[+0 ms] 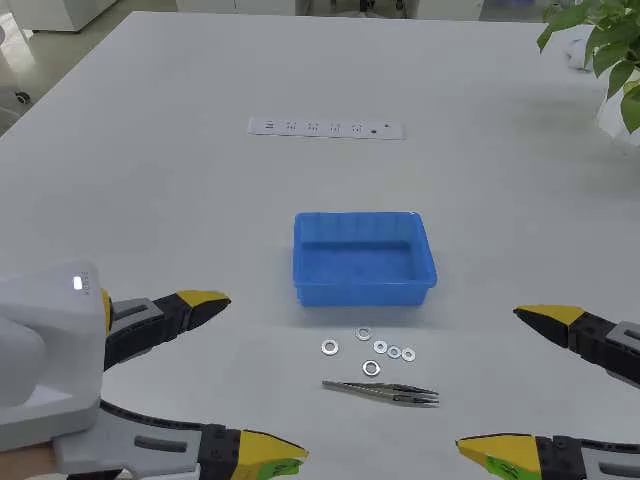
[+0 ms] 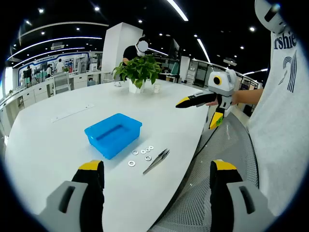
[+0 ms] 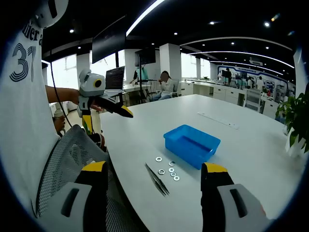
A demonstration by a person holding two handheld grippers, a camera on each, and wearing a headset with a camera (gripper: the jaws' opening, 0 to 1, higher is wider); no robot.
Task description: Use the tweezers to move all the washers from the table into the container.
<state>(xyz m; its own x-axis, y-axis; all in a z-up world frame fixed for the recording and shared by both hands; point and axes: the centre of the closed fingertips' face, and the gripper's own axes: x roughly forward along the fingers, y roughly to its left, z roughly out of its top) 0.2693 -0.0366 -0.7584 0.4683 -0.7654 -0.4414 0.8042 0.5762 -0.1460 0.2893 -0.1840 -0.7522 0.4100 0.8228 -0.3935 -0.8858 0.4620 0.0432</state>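
Observation:
A blue container (image 1: 365,258) stands open and empty-looking in the middle of the white table. Just in front of it lie several small metal washers (image 1: 371,350), loosely grouped. A pair of metal tweezers (image 1: 381,391) rests flat on the table just nearer me than the washers. My left gripper (image 1: 250,378) is open at the lower left, apart from the tweezers. My right gripper (image 1: 497,380) is open at the lower right, holding nothing. The left gripper view shows the container (image 2: 113,134), the washers (image 2: 143,153) and the tweezers (image 2: 156,161) ahead of the wide-apart jaws.
A white socket strip (image 1: 326,128) lies further back on the table. A potted plant (image 1: 603,45) stands at the far right. A mesh chair (image 3: 72,154) is by the table's near edge. People sit and stand in the background.

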